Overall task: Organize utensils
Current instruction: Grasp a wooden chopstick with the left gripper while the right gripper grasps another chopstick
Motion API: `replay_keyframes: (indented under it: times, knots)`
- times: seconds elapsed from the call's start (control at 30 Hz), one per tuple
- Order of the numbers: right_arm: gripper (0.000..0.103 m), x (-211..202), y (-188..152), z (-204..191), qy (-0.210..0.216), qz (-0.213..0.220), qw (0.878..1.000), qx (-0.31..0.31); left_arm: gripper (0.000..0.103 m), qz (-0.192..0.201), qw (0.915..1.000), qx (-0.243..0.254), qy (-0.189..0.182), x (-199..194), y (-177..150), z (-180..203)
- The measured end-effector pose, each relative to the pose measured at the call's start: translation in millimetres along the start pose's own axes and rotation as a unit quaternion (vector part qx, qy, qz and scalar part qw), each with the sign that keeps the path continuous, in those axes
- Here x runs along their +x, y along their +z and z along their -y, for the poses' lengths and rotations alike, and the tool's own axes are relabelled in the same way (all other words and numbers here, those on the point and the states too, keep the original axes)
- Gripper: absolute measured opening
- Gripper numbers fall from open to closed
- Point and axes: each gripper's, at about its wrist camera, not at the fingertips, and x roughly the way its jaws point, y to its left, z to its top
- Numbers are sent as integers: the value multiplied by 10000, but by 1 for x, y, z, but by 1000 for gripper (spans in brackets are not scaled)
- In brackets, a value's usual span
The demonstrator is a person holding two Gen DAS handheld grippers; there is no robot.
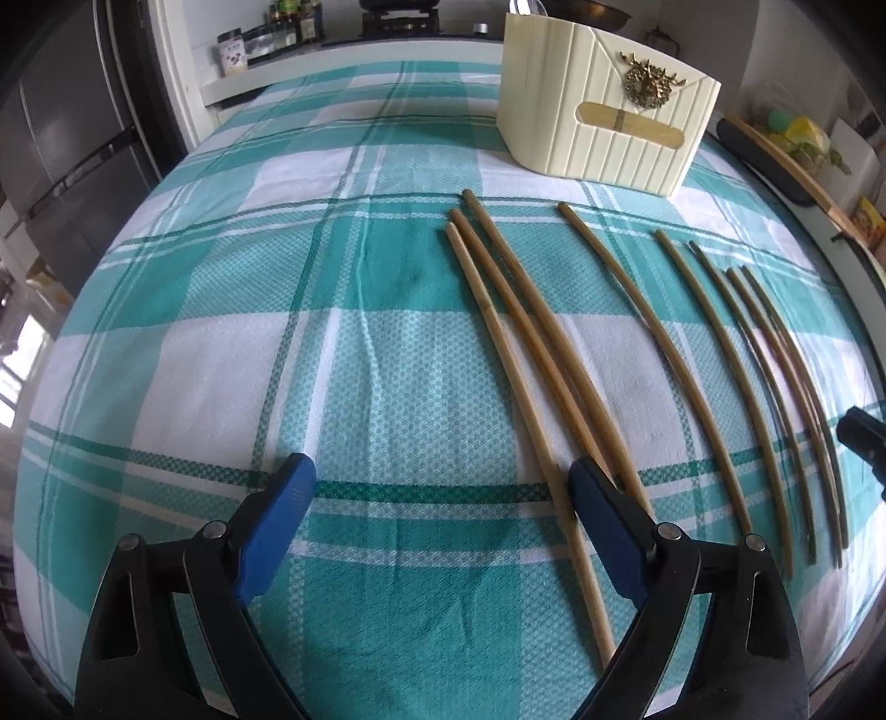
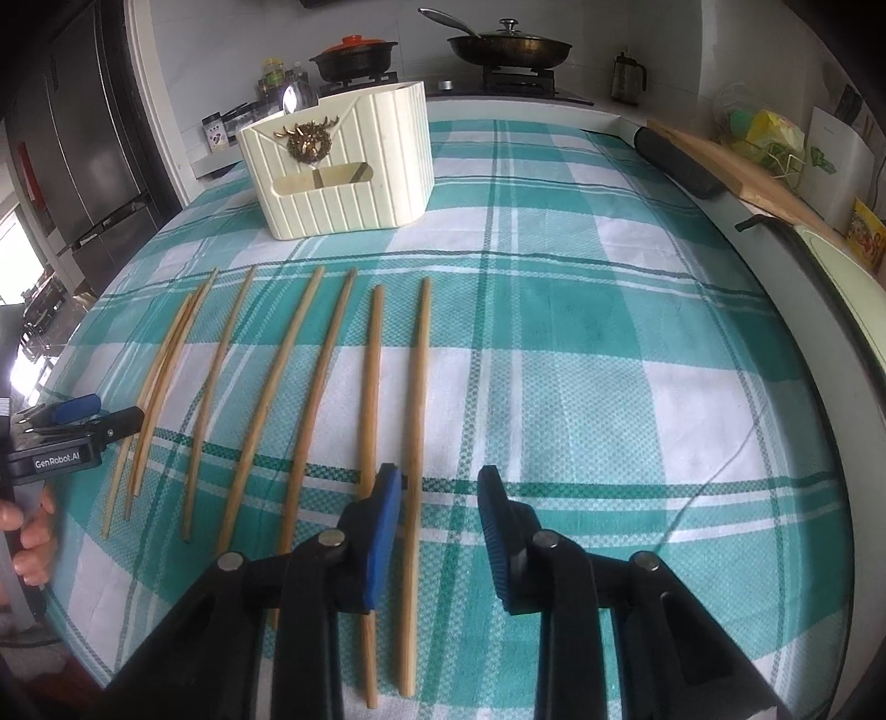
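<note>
Several wooden chopsticks (image 1: 531, 343) lie side by side on the teal checked cloth (image 1: 277, 332), pointing toward a cream ribbed holder (image 1: 598, 122) with a brass deer ornament. My left gripper (image 1: 443, 476) is open wide over the cloth; the leftmost chopstick runs just inside its right finger. In the right wrist view the same chopsticks (image 2: 310, 376) fan out in front of the holder (image 2: 343, 171). My right gripper (image 2: 440, 482) hangs low over the rightmost chopstick (image 2: 416, 399), which lies between the jaws beside the left pad, with a gap to the right pad.
A stove with a pan (image 2: 509, 47) and a pot (image 2: 354, 55) stands behind the table. A black roll (image 2: 681, 166) and wooden board (image 2: 736, 171) line the right edge. A fridge (image 2: 83, 138) is at left. A hand (image 2: 27, 526) holds the left gripper.
</note>
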Motion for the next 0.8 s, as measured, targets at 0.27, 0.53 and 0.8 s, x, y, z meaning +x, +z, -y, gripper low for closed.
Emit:
replay_keyframes:
  times: [0.27,0.53,0.8]
  knots:
    - [22,9,-3,-8,-117,-278,9992,-261,94,-103,9998,157,42,-5,-9,-16]
    - [22,12,3,-13,-197,-512,9968,-583,97,-204,9992,335,-48,-2,-4,-35]
    - [22,34,36,-16,-31,-780,9934,-839,97,-366,9968,678,-228,11,21,-36]
